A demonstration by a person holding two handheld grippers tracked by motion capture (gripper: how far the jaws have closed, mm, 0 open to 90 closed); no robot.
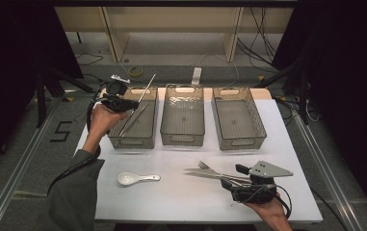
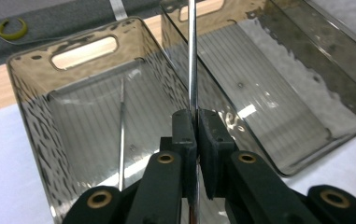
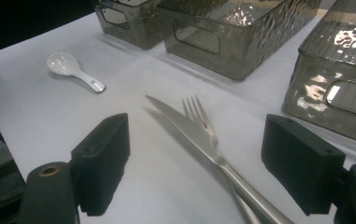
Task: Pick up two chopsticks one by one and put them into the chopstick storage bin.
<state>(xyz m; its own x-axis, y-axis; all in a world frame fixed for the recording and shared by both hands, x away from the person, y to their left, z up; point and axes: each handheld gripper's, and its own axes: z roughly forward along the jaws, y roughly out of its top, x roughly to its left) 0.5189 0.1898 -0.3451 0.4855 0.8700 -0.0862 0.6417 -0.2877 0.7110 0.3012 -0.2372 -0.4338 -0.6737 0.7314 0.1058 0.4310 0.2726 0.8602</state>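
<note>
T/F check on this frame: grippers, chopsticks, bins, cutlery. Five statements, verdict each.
1. The left gripper is shut on a metal chopstick. True.
2. The right gripper is clamped on the knife. False: its jaws stand open, one on each side of the knife and the fork, which lie on the table.
3. A second chopstick already lies in the left bin. True.
4. The white spoon sits in the middle bin. False: it lies on the table in front of the bins.
5. The right bin holds the fork. False: the fork is on the table beside the knife.
</note>
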